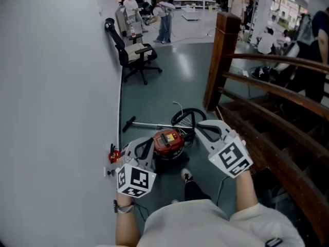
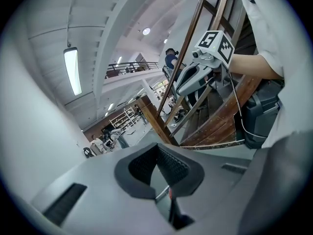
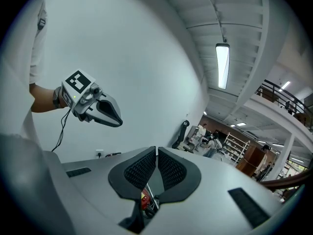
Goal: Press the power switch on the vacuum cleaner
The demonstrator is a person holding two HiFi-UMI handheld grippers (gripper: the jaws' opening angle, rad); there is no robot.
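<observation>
The vacuum cleaner (image 1: 168, 141) is a red canister with a black top, standing on the grey-green floor below me. Its black hose (image 1: 187, 117) loops behind it and a metal wand (image 1: 153, 125) lies to the left. My left gripper (image 1: 138, 147) hovers just left of the canister, shut and holding nothing. To the canister's right hangs my right gripper (image 1: 202, 126), also shut and holding nothing. In the left gripper view the left gripper (image 2: 156, 148) has its pads meeting. The right gripper (image 3: 156, 151) shows only a hairline slit, with a red sliver of vacuum (image 3: 145, 198) below. The power switch is not discernible.
A white wall (image 1: 51, 86) runs along the left, with a socket and red plug (image 1: 113, 155) low down. A wooden stair railing (image 1: 277, 104) and post (image 1: 222, 60) close off the right. A black office chair (image 1: 132, 53) stands farther back; people work in the distance. My shoe (image 1: 186, 175) is near the canister.
</observation>
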